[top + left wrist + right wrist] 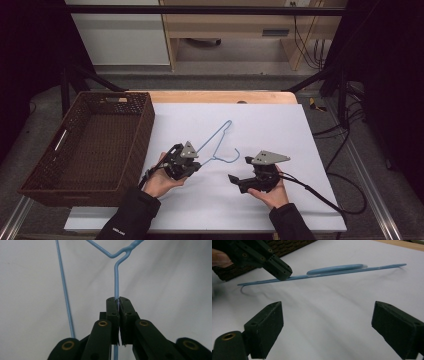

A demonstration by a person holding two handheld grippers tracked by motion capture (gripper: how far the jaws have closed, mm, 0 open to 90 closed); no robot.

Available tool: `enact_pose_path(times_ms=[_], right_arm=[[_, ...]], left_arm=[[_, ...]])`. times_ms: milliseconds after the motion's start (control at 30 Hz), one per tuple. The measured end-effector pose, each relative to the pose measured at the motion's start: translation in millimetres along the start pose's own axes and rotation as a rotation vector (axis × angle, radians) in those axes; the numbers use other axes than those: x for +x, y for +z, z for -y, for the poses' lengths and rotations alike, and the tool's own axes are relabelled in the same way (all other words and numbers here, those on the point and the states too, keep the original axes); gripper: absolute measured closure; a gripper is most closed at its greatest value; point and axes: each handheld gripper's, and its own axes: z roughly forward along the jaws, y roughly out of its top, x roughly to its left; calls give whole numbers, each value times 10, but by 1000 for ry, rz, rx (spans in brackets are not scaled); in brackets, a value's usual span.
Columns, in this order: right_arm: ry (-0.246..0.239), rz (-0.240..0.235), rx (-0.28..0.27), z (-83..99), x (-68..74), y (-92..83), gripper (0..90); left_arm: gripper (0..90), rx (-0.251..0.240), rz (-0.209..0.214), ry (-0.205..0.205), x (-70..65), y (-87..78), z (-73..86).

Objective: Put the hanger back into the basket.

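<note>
One blue wire hanger (216, 142) lies on the white sheet (270, 125) near the table's middle. The left gripper (118, 301) pinches its wire just below the twisted neck; the right gripper (327, 325) waits beside it, jaws spread. Lifting well probably means a firm, level grip. One empty wicker basket (50, 170) stands left.

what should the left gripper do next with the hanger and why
Probably lift a little and carry it left toward the wicker basket. The left gripper is already shut on the blue wire hanger near its neck, and the basket sits open just to its left. The right gripper is open and apart from the hanger, so nothing else holds it.
</note>
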Motion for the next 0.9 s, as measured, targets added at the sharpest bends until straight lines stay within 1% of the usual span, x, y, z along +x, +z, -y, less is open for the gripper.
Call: enact_pose_path(times_ms=[33, 100, 167, 267, 300, 333, 367, 433, 500, 533, 567, 600, 667, 700, 733, 767, 800, 833, 900], right_arm=[[-3, -7, 0, -5, 4, 55, 124], [2, -8, 2, -6, 7, 74, 127], [-4, -3, 4, -10, 4, 132, 151], [0, -3, 1, -16, 7, 164, 167], [-2, -4, -2, -26, 12, 200, 183], [-2, -4, -2, -26, 12, 200, 183], [-2, -6, -4, -41, 24, 240, 202], [-3, -4, -3, -48, 31, 253, 206], [-5, -10, -18, -79, 53, 308, 234], [-5, -10, -18, -79, 53, 308, 234], [-6, -2, -29, -94, 61, 342, 256], [-6, -2, -29, -94, 61, 342, 256], [-8, 5, -37, -106, 62, 372, 291], [-13, 2, -46, -113, 63, 393, 329], [-13, 2, -46, -113, 63, 393, 329], [-17, -3, -60, -117, 65, 408, 403], [-17, -3, -60, -117, 65, 408, 403], [-15, -11, -65, -117, 66, 413, 427], [-14, -10, -76, -119, 65, 421, 483]], left_arm=[[872, -1, -2, 0, 0, 0, 0], [872, -8, 1, -9, -1, 2, 2], [872, -9, 5, -10, 10, -4, 3], [872, -7, 7, -12, 16, -12, 3], [872, -7, 4, -9, 21, -17, 4], [872, -12, 4, -15, 20, -18, 5], [872, -19, 5, -23, 18, -17, 6], [872, -18, 2, -21, 29, -24, 9], [872, -18, 3, -22, 33, -30, 9], [872, -18, 3, -22, 33, -30, 9], [872, -16, 3, -22, 34, -34, 10], [872, -16, 3, -22, 34, -34, 10], [872, -17, 4, -25, 37, -38, 10], [872, -19, 5, -27, 39, -39, 11], [872, -17, 6, -27, 41, -41, 11], [872, -18, 6, -26, 41, -40, 13], [872, -18, 6, -26, 41, -40, 13], [872, -17, 6, -25, 40, -39, 13], [872, -17, 6, -24, 39, -40, 13]])
